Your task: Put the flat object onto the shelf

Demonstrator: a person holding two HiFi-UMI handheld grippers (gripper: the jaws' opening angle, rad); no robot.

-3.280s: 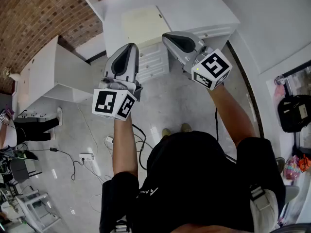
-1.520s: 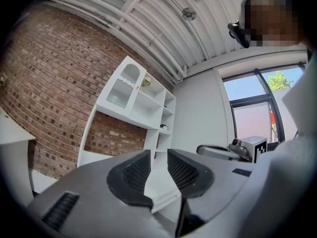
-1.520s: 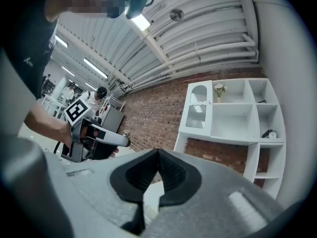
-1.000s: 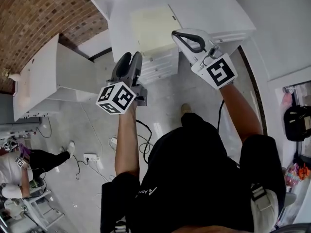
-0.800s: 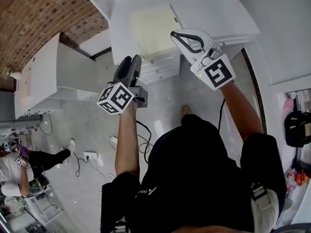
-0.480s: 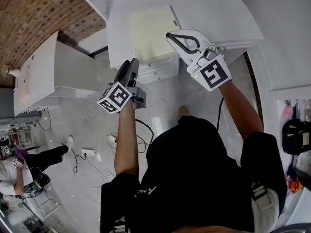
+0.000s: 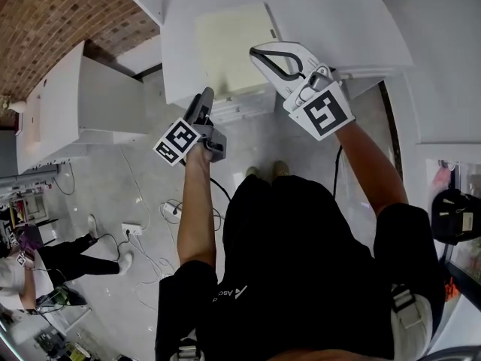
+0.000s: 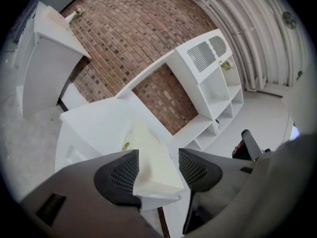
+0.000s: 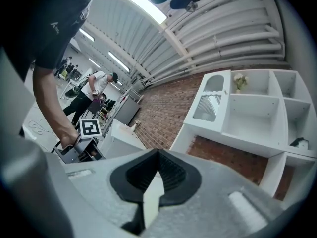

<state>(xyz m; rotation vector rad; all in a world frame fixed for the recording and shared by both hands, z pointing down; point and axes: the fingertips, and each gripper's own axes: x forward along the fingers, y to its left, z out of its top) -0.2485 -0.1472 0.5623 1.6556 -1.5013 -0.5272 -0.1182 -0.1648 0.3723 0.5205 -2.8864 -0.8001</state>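
Left gripper [image 7: 204, 95]: jaws spreading around the near corner of the flat object [image 7: 229, 43]. One pad brushes its edge and the other stands clear, so no pinch.
Flat object: pale cream board lying flat on the white cabinet top [image 7: 176, 59], straight ahead of the left gripper and just left of the right gripper.
Shelf unit [image 8: 214, 90]: white compartments well ahead of the left gripper, up to its right. Cannot tell whether the cabinet top or this unit is the intended resting place.
Right gripper [image 7: 257, 53]: pressed together on the board's right edge, with a thin pale sliver showing between the pads.
Doing it well: probably best to keep the right pinch firm until the left jaws are fully clear. Then draw the left gripper straight back, so the corner is neither dragged nor tipped off the front lip.
Change from a second ago: left jaws narrower then, at about the same near corner, and wider now. Right pinch unchanged.
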